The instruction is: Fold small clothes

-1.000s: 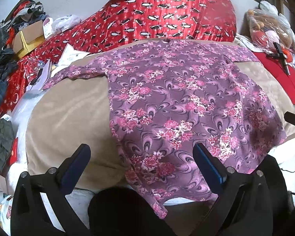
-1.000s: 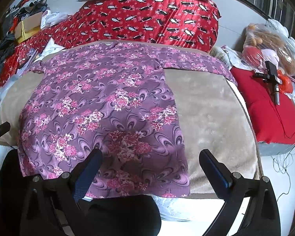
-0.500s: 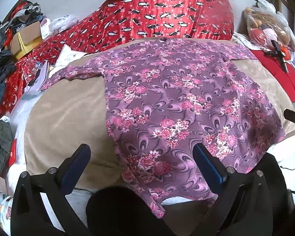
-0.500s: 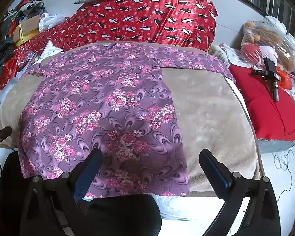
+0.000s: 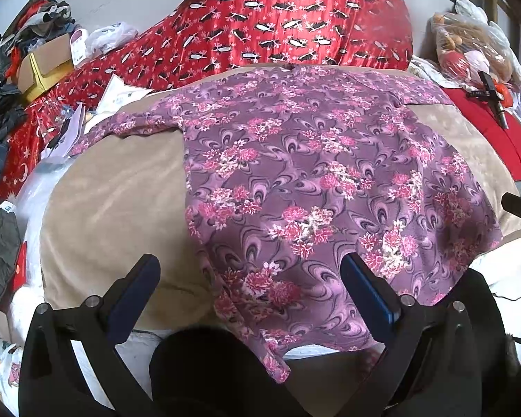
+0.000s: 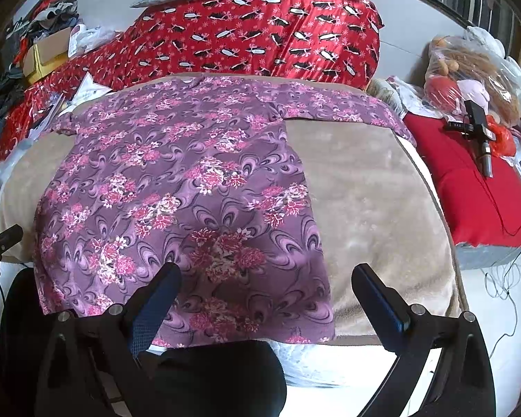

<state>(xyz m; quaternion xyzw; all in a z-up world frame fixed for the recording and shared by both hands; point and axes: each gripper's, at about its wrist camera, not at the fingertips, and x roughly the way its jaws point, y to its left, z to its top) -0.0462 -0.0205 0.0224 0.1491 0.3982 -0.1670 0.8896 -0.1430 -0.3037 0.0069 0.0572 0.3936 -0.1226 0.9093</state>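
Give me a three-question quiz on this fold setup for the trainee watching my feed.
1. True or false: the left gripper is shut on the floral top.
2. What colour is the blanket under the top?
3. The top's sleeves are: A) folded in, B) spread outward, C) rolled up.

Key: 1 false, both grippers' jaws stand open, the right gripper too; 2 beige; 3 B.

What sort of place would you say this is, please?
Most likely a bedroom at home: a floral shirt lies spread on a beige blanket, with a rolled red quilt behind it and a bag of plush toys off to the right.
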